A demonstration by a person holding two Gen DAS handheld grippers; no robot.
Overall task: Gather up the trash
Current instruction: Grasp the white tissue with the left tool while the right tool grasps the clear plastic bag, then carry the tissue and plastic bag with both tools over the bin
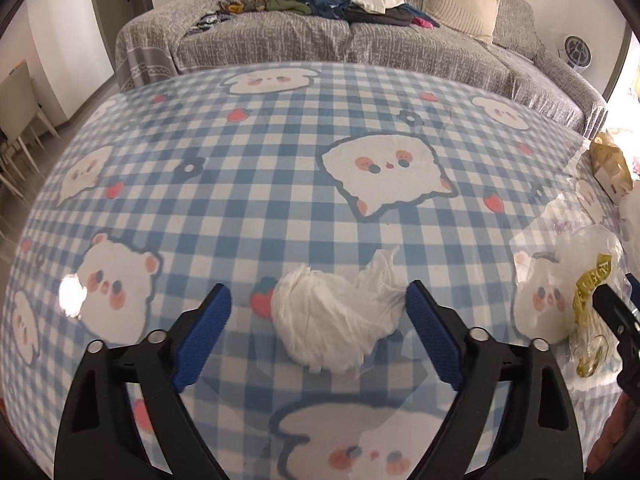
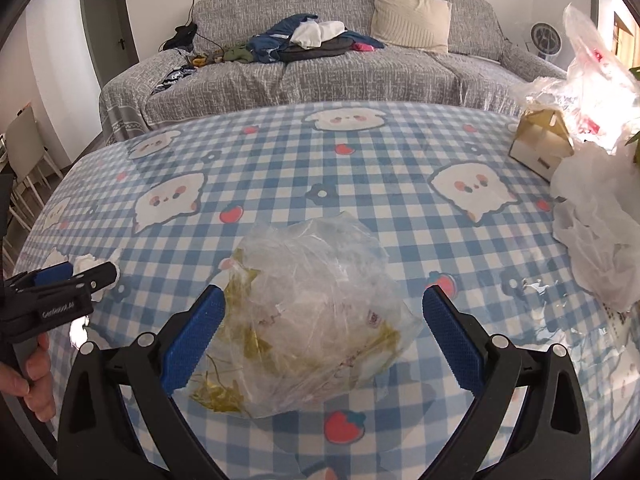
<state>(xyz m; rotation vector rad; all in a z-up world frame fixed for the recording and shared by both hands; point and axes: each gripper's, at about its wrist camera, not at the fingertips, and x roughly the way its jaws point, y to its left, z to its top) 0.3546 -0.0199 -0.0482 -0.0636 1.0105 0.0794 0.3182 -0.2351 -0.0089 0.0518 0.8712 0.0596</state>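
A crumpled white tissue (image 1: 336, 320) lies on the blue checked tablecloth (image 1: 280, 168), between the blue pads of my left gripper (image 1: 319, 290). The right-hand pad is at the tissue's edge and the other stands clear, so the gripper is open. My right gripper (image 2: 324, 292) is also open, straddling a crumpled clear plastic bag with yellow ribbon (image 2: 320, 320). One pad is against the bag's left side and the other is well apart. The right wrist view also shows the left gripper (image 2: 86, 270) at the tissue (image 2: 86, 261), held by a hand (image 2: 36, 380).
At the table's far right stand a small cardboard box (image 2: 540, 140), a heap of white plastic bags (image 2: 600, 232) and a clear bag with red print (image 2: 592, 60). Behind the table is a grey sofa (image 2: 360, 76) with clothes and a cushion. Chairs (image 1: 20, 120) stand at the left.
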